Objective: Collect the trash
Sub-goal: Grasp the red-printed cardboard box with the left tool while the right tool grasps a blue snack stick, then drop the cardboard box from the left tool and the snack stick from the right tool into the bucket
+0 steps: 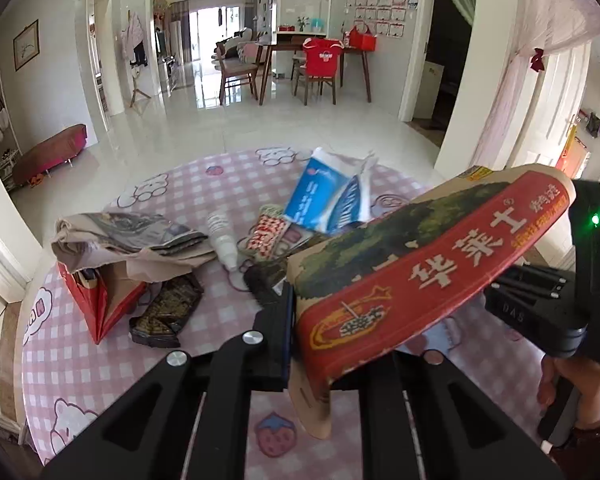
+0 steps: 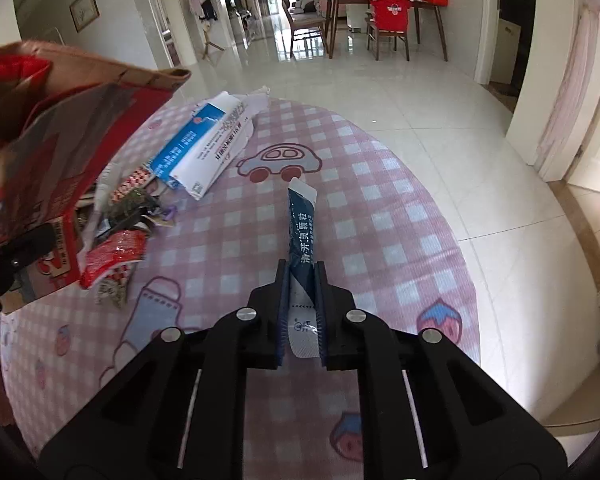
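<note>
right wrist view is showing the right gripper [image 2: 302,300] pinching a slim blue sachet [image 2: 300,232] above the tabletop [image 2: 380,240], while the left gripper [image 1: 296,320] is clamping a paper bag [image 1: 412,264]; the thin sachet is risking slipping free.

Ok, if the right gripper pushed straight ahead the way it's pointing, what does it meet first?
Probably the mat: the right gripper, shut on the blue sachet, points down at a bare checked patch near the car drawing. Depth is unclear.
</note>
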